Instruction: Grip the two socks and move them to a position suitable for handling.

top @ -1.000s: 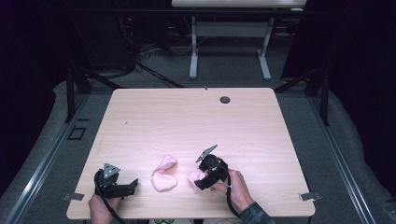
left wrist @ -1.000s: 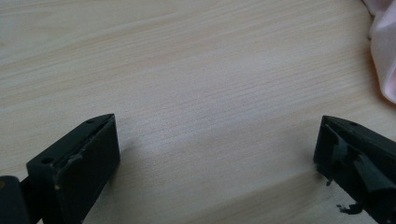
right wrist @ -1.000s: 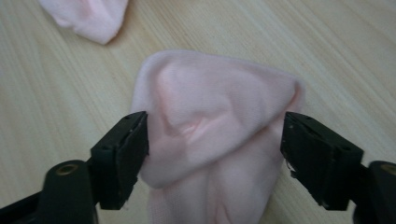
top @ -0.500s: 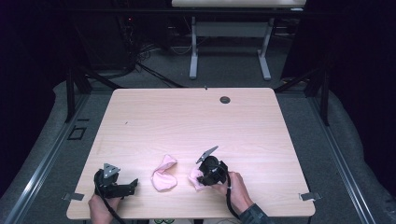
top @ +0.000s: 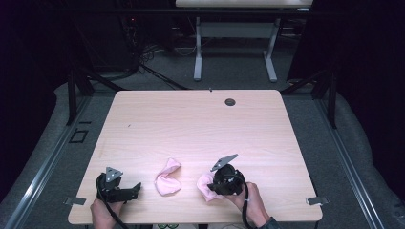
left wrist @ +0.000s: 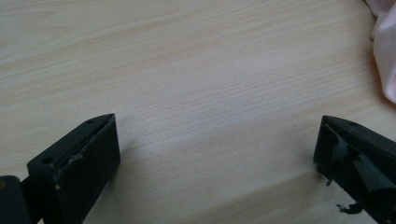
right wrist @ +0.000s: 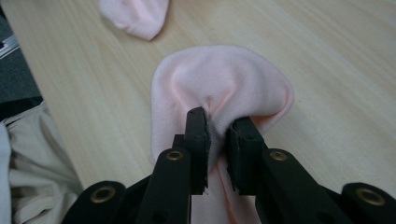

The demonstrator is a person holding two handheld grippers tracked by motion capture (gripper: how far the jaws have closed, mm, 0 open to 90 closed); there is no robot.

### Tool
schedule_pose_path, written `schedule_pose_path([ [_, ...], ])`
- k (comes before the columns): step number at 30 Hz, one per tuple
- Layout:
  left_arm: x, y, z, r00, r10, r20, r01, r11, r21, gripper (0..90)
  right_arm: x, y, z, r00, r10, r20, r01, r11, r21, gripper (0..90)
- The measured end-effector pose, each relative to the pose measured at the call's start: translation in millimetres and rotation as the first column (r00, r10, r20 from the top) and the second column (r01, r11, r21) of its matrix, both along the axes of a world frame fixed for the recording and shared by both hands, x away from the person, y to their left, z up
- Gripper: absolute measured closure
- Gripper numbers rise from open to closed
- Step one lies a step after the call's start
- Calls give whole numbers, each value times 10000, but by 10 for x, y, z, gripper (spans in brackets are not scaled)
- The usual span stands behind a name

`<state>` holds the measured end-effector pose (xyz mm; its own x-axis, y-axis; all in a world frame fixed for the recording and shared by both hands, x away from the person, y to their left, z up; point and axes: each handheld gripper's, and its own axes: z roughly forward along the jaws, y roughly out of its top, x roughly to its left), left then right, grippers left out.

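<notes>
Two pink socks lie near the table's front edge. One pink sock point(top: 167, 178) lies loose at the middle front; its edge also shows in the left gripper view point(left wrist: 385, 60) and the right gripper view point(right wrist: 135, 14). My right gripper point(top: 213, 188) is shut on the other pink sock point(top: 206, 183), pinching a fold of it point(right wrist: 219, 88) between its jaws point(right wrist: 217, 133). My left gripper point(top: 137, 187) rests low at the front left, to the left of the loose sock, and stands open point(left wrist: 217, 140) over bare wood.
The light wooden table point(top: 200, 124) has a dark cable hole point(top: 230, 101) near its back edge. Behind it stand a white desk frame point(top: 234, 43) and grey floor. Pale cloth of the person's clothing point(right wrist: 32, 177) shows past the table's front edge.
My right gripper has dropped and tilted slightly toward the front edge, staying on its sock. The left gripper and the loose sock have not moved.
</notes>
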<state>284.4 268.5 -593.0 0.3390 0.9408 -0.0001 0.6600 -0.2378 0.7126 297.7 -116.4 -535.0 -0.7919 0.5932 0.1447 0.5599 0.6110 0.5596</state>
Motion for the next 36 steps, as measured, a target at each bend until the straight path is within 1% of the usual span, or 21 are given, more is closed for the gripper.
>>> schedule_pose_path([
  [2, 0, 0, 0, 10000, -2, -3, 2, 10000, -2, 4, -73, 23, -23, 9996, 273, -109, -275, 9994, -192, 785],
  [4, 0, 0, 0, 10000, 5, 4, -5, 10000, -3, 4, -89, 32, -39, 9995, 315, -97, -317, 9992, -225, 783],
  [5, 0, 0, 0, 10000, 1, 0, -1, 10000, 1, 3, -97, 40, -55, 9993, 322, -198, -328, 9990, -305, 778],
  [7, 0, 0, 0, 10000, -2, 1, 2, 10000, 1, 3, -90, 52, -123, 9989, 340, -336, -355, 9984, -430, 766],
  [9, 0, 0, 0, 10000, 5, 3, -5, 10000, 0, 3, -88, 58, -145, 9988, 304, -373, -320, 9985, -437, 761],
  [12, 0, 0, 0, 10000, -2, -1, 2, 10000, 2, 3, -76, 64, -177, 9987, 336, -390, -355, 9982, -493, 717],
  [13, 0, 0, 0, 10000, 4, 2, -4, 10000, 4, 3, -78, 63, -167, 9986, 385, -363, -401, 9983, -422, 615],
  [14, 0, 0, 0, 10000, 4, 2, -4, 10000, 0, 3, -78, 63, -167, 9986, 385, -363, -401, 9983, -422, 615],
  [15, 0, 0, 0, 10000, 1, -4, -1, 10000, 2, 4, -91, 58, -150, 9993, 343, -173, -349, 9988, -339, 472],
  [16, 0, 0, 0, 10000, 0, -4, 0, 10000, -1, 4, -91, 58, -150, 9993, 343, -173, -349, 9988, -339, 472],
  [17, 0, 1, 1, 10000, 9, -7, -9, 10000, 5, 4, -99, 41, -130, 9990, 437, -44, -438, 9986, -301, 427],
  [19, 0, 2, 1, 10000, 35, -14, -35, 10000, 6, 3, -132, 10, -101, 9994, 222, 257, -219, 9996, -149, 322],
  [21, 0, 2, 1, 10000, 39, -14, -39, 10000, 6, 3, -137, -51, -69, 9994, 146, 319, -142, 9998, -139, 225],
  [22, 0, 2, 1, 10000, 39, -13, -39, 10000, 6, 3, -138, -141, -40, 9991, -3, 429, 1, 10000, 41, 169],
  [24, 0, 2, 1, 10000, 38, -15, -38, 10000, 6, 3, -135, -194, -22, 9989, -118, 446, 115, 9999, 72, 143],
  [25, 0, 2, 1, 10000, 38, -15, -38, 10000, 7, 3, -139, -246, -12, 9982, -315, 517, 305, 9993, 210, 142],
  [27, 0, 2, 1, 10000, 38, -15, -38, 10000, 4, 3, -130, -374, 8, 9958, -646, 653, 623, 9974, 367, 99],
  [30, 1, 4, 2, 10000, 21, -28, -21, 10000, 34, 3, -123, -575, 17, 9885, -1278, 807, 1242, 9911, 480, 44],
  [33, 1, 4, 3, 10000, 26, -34, -26, 10000, 30, 3, -126, -785, -8, 9756, -1905, 1091, 1857, 9812, 528, 22],
  [35, 1, 3, 2, 10000, 28, -32, -28, 10000, 28, 2, -129, -932, -43, 9638, -2379, 1200, 2312, 9706, 671, 18],
  [36, 2, 4, 3, 10000, 28, -31, -28, 10000, 28, 2, -139, -1087, -81, 9482, -2900, 1295, 2787, 9553, 989, 19],
])
